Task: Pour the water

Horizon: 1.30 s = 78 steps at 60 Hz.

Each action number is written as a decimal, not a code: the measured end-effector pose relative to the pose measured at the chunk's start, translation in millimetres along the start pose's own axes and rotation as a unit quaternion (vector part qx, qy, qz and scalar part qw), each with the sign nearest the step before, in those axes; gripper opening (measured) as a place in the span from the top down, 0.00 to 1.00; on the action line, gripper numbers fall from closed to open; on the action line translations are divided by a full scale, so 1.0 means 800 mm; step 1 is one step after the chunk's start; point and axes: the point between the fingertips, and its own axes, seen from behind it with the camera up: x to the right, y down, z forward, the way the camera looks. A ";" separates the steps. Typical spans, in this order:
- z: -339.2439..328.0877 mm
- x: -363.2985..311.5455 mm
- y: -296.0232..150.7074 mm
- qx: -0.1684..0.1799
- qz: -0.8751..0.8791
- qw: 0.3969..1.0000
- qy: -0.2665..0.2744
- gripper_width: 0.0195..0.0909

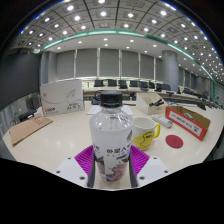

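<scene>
Pouring step: judging from the view, the bottle is lifted and on its way toward the cup, so tilt comes next; bring the neck over the cup mouth first, then tip slowly so the stream starts thin.
Table: a wide pale surface under everything, with bare room around the cup for a steady approach.
White box: stands upright toward the back, on the side away from the cup, well apart from the pour path; whether it holds anything cannot be told.
Red carton: lies long and low beyond the cup, near enough that a wide swing of the bottle could brush it; its contents are not visible.
Brown flat piece: looks like cardboard lying flat near the table edge, out of the way.
Water bottle: clear plastic, upright, dark cap apparently in place, a printed label round its lower half; it looks largely full of water, so it will be heavy and slosh if tipped fast. With the cap on, nothing can pour until it is off.
Gripper: clenched round the bottle's lower body, the magenta pads pressing on either side; the hold is low, so the top may swing.
Yellow cup: a mug with its handle showing, standing on the table just beside and behind the bottle; its inside is hidden, so its fill cannot be told.
Red lid: a small flat disc on the table just past the cup; keep the pour clear of it.
</scene>
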 end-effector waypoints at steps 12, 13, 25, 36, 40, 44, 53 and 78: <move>-0.004 -0.016 -0.006 -0.014 -0.047 0.999 0.001 0.74; -0.005 -0.017 -0.009 -0.014 -0.051 0.999 0.002 0.74; -0.004 -0.050 -0.087 0.018 0.014 0.999 -0.031 0.75; 0.014 -0.088 -0.175 0.025 0.305 0.942 -0.141 0.75; 0.020 -0.100 -0.203 0.026 0.409 0.895 -0.178 0.75; 0.035 -0.098 -0.215 0.023 0.497 0.844 -0.203 0.75; 0.057 -0.082 -0.222 0.016 0.657 0.719 -0.226 0.75; 0.092 -0.053 -0.182 -0.008 0.807 0.542 -0.233 0.75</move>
